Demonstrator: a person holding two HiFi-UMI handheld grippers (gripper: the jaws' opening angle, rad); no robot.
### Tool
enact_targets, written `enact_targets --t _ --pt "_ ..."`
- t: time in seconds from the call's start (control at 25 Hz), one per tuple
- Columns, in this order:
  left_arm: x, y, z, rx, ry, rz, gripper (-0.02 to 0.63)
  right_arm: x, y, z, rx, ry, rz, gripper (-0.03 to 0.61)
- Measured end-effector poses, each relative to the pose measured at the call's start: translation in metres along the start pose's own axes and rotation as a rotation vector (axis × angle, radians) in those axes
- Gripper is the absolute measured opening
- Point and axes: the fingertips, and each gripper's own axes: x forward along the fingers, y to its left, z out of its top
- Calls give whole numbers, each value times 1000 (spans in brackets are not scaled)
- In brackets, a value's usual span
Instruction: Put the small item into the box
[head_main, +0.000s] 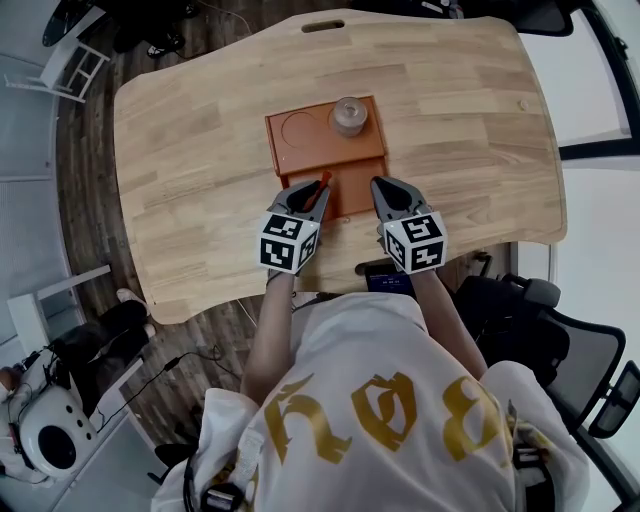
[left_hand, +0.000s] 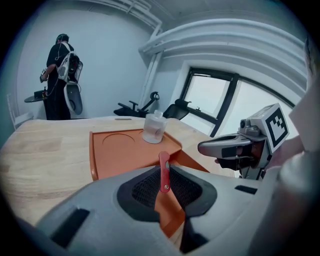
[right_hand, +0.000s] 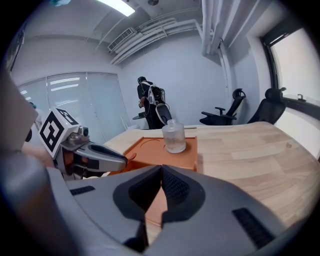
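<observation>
Left gripper (head_main: 310, 196): fingers clenched on small red item (left_hand: 164, 171) — held upright above the orange box's near edge.
Orange box (head_main: 300, 152): flat on wooden surface (head_main: 190, 130); glass bottle (head_main: 349, 116) stands in its far right corner.
Right gripper (right_hand: 160, 174): fingers pressed together, nothing between — near box's near right side.

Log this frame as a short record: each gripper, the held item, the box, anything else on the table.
left gripper: shut on a small red item, over the near part of the orange box
right gripper: shut, empty, beside the left one
box: on the wooden table
clear bottle: upright in the box's far right round recess
task state: item not yet released
</observation>
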Motion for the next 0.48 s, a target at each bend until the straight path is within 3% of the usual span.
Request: enact_targets --t 0.48 --pt "30 -2 -16 -16 123 -50 58 8 -12 -10 42 31 -4 12"
